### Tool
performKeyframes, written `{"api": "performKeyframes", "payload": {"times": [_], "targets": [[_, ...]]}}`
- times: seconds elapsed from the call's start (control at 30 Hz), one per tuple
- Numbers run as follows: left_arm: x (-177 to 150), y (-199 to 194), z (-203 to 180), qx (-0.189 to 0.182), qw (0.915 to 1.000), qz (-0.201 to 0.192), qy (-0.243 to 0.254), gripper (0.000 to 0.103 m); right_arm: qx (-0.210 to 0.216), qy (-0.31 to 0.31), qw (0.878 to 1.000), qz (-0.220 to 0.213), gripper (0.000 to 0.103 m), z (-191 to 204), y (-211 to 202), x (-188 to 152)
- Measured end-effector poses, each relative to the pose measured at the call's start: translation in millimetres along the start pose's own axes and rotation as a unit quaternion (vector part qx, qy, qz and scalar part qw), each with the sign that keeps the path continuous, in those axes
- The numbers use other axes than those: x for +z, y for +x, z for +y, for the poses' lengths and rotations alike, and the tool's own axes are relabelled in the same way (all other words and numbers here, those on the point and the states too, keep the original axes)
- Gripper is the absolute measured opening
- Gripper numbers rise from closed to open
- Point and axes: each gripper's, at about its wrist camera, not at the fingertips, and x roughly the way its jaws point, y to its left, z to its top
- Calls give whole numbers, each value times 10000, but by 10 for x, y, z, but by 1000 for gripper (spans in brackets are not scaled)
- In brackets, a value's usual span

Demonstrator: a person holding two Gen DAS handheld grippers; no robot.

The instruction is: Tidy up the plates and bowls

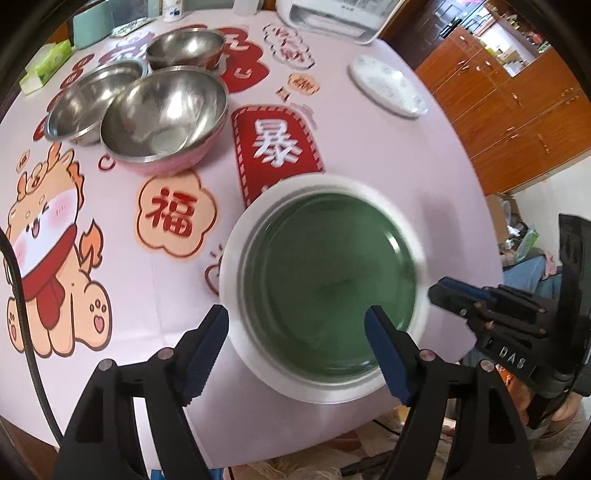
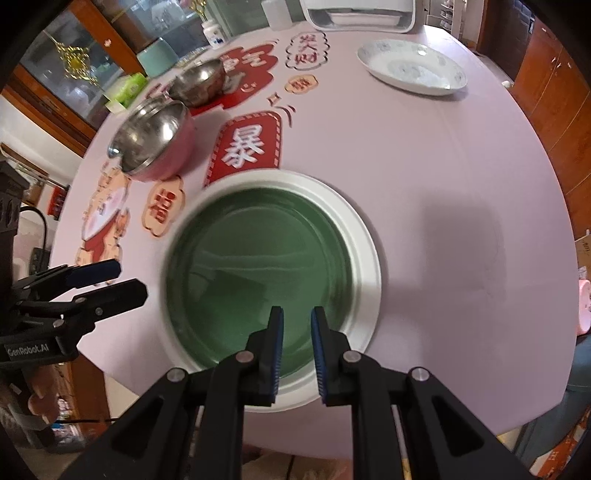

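Note:
A green plate [image 1: 325, 273] [image 2: 266, 266] lies inside a wider white plate [image 1: 236, 258] [image 2: 365, 236] near the table's front edge. My left gripper [image 1: 295, 314] hangs open and wide above the stack's left rim, touching nothing. My right gripper [image 2: 297, 314] hovers over the near rim with a narrow gap and nothing pinched; its tip [image 1: 443, 288] shows right of the stack. The left gripper [image 2: 125, 280] appears at the left of the right wrist view. A pink-sided steel bowl [image 1: 164, 114] [image 2: 155, 136], a second steel bowl [image 1: 92, 99] and a small one [image 1: 184, 46] [image 2: 199, 83] stand behind. A white patterned plate [image 1: 388, 85] [image 2: 412, 68] sits far right.
The round table [image 1: 388, 155] wears a pink cloth with red and orange cartoon prints. At its back stand a white appliance [image 1: 332, 14], a green tissue box [image 1: 46, 64] and a bottle [image 2: 214, 35]. Wooden cabinets [image 1: 517, 103] stand beyond the right edge.

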Motion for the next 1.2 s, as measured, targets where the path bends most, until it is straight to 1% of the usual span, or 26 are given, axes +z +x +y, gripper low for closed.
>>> {"api": "performKeyframes", "payload": {"times": [0.03,0.1,0.17,0.3,0.43,0.53,0.77,0.87,0.97,1.1,1.2], "targets": [[32,-39,-22,-40,10000,-31,10,77,27,3,10000,-81,29,8,-60,8],[104,-131,-93,-134,9998,-90,90,82,50,-21,9998,-202,33,32,-146,20],[179,-226,-177,-190,9994,-180,219,83,64,-70,9995,-312,33,57,-246,51],[339,-404,-324,-120,9984,-346,431,83,74,-147,9987,-486,34,70,-433,130],[550,-572,-480,-94,9967,-530,604,83,-16,-229,9973,-699,34,19,-633,270],[769,-679,-608,-67,9949,-691,726,83,-70,-217,9958,-885,34,-93,-817,417],[1414,-824,-904,126,9886,-1095,1025,83,-483,-90,9903,-1300,34,-527,-1165,902],[1702,-791,-1020,185,9869,-1186,1079,83,-638,16,9879,-1413,34,-767,-1241,1123],[1967,-703,-1135,233,9854,-1226,1160,83,-658,172,9870,-1456,34,-1023,-1244,1343],[2355,-453,-1297,356,9823,-1262,1341,83,-614,383,9873,-1416,34,-1376,-1114,1654],[2604,-203,-1375,470,9802,-1269,1446,83,-490,508,9883,-1352,34,-1633,-929,1899]]}}
